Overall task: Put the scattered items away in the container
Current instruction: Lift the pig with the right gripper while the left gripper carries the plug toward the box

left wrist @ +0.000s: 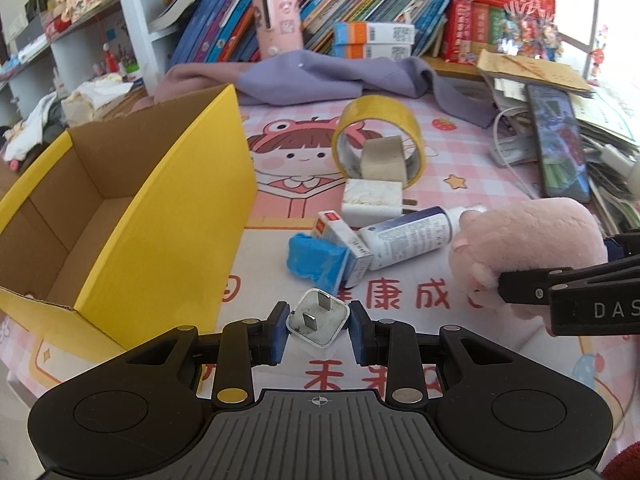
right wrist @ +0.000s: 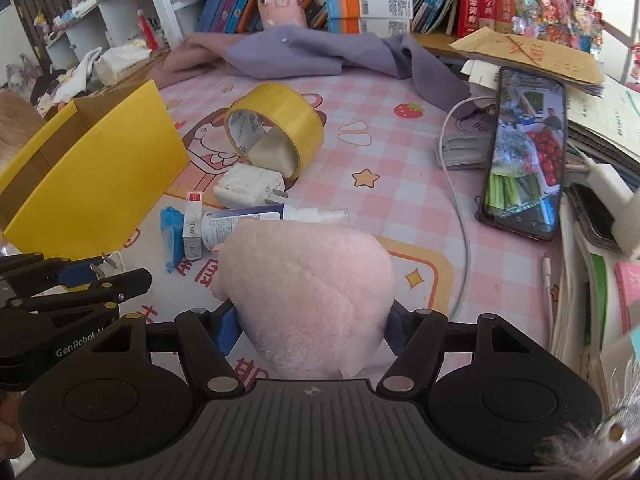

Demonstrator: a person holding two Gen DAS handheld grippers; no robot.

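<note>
While the left gripper [left wrist: 319, 330] pinches the small plug adapter [left wrist: 319, 317] by its corners, short of the yellow cardboard box [left wrist: 168, 216], it could twist free, and the plush toy [right wrist: 308, 300] between the right gripper's [right wrist: 312, 330] pads may squeeze out.

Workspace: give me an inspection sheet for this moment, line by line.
Surface: pink cartoon mat.
Job's things: yellow box open; tape roll, white charger, spray bottle, small carton, blue wad lie on the mat.
Clutter: phone, purple cloth, paper stacks.
Grippers: left gripper shut on small plug; right gripper closing around pink plush.
Cables: white cable beside the phone.
Surroundings: bookshelf behind.
</note>
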